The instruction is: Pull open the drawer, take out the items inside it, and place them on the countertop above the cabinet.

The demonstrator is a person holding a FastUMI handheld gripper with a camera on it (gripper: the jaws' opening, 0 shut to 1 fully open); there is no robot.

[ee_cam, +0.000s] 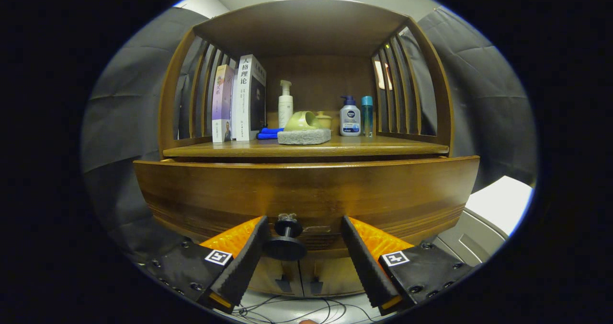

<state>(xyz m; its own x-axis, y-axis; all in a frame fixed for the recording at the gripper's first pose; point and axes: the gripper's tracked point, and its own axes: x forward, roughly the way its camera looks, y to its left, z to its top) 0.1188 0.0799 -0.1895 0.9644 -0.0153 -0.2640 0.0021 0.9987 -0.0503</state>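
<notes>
The wooden drawer front (306, 190) spans the cabinet just under the countertop (383, 147). Its dark round knob (286, 242) sits between my fingers, close to the left finger (249, 257) and well apart from the right finger (364, 261). My gripper (304, 222) is open, with both tips up against the drawer front and neither pad pressing the knob. A dark gap runs between the drawer's top edge and the countertop. The drawer's inside is hidden.
On the countertop stand books (239, 98), a white pump bottle (285, 104), a green object on a grey sponge (304, 133), a blue cloth (269, 133), a white-and-blue bottle (350, 118) and a teal bottle (367, 115). Slatted sides enclose it. Lower cabinet doors (297, 276) and floor cables (287, 307) lie below; a white unit (493, 209) stands right.
</notes>
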